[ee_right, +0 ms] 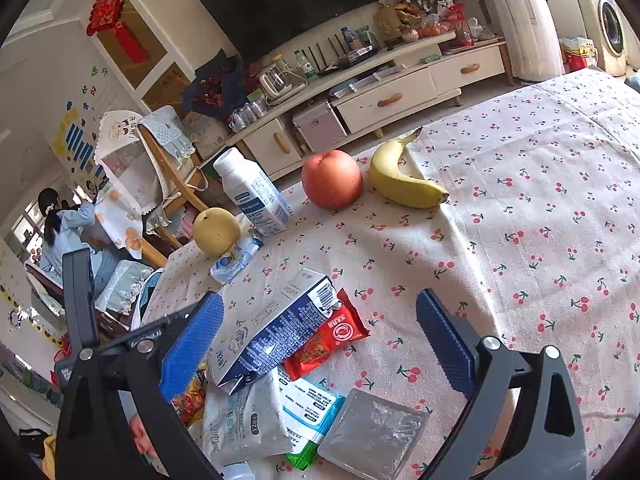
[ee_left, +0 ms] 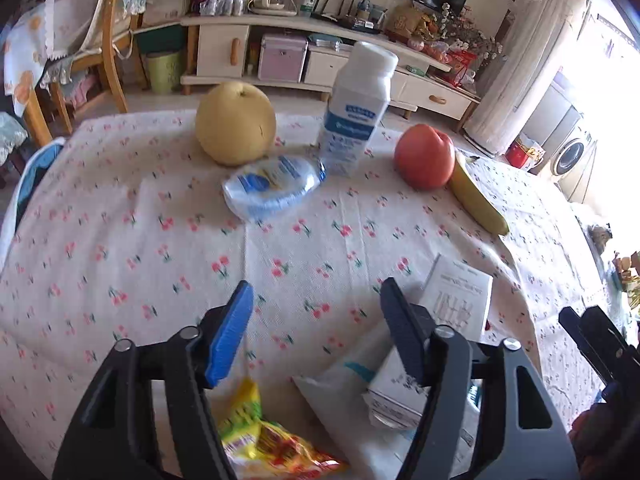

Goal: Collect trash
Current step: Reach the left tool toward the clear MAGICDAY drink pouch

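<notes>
A pile of trash lies at the near table edge: a flattened blue-and-white carton (ee_right: pixel 280 332), a red wrapper (ee_right: pixel 328 336), a white bag (ee_right: pixel 244 420), a blue-green packet (ee_right: pixel 312 404), a clear plastic tray (ee_right: pixel 372 432) and a yellow snack wrapper (ee_left: pixel 256 432). My right gripper (ee_right: pixel 320 299) is open above the carton, its pads clear of it. My left gripper (ee_left: pixel 317 286) is open over bare cloth, just beyond the pile. Farther off lies a crushed plastic bottle (ee_left: pixel 274 186), beside an upright white milk bottle (ee_left: pixel 356 108).
A pear (ee_left: pixel 236 122), an apple (ee_left: pixel 424 156) and a banana (ee_left: pixel 476 196) sit on the cherry-print tablecloth (ee_left: pixel 120 240) at the far side. Wooden chairs (ee_left: pixel 108 40) and a TV cabinet (ee_left: pixel 320 32) stand beyond the table. A person (ee_right: pixel 60 220) sits far left.
</notes>
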{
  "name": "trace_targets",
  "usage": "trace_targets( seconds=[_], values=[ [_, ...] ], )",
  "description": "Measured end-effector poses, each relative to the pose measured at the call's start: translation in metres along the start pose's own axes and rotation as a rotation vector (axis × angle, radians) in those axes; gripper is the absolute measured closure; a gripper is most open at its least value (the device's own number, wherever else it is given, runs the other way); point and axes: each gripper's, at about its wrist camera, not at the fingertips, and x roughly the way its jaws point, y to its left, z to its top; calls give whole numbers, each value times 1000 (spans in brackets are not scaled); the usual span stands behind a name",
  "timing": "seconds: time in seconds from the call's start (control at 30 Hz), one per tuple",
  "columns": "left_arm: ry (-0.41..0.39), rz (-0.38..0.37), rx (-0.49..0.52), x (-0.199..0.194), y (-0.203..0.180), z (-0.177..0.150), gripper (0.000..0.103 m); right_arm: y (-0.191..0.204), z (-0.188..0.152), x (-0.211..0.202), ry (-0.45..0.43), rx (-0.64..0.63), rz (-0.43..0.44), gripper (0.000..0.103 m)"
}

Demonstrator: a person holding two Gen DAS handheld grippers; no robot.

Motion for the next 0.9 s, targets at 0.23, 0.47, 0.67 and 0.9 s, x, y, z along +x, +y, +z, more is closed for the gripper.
trace_targets(
  seconds=[0.23, 0.47, 0.67, 0.9],
  values=[
    [38, 90, 166, 53, 5, 49, 20, 4, -2, 13, 33, -3, 13, 7],
    [112, 111, 207, 88, 11, 65, 20, 4, -1, 17, 28, 6, 24, 7],
    [153, 67, 130, 100, 28, 73, 20, 8, -2, 22, 36, -7, 28, 7],
    [139, 101, 96, 98, 35, 68, 41, 9, -2, 23, 34, -18, 21, 7]
  ],
)
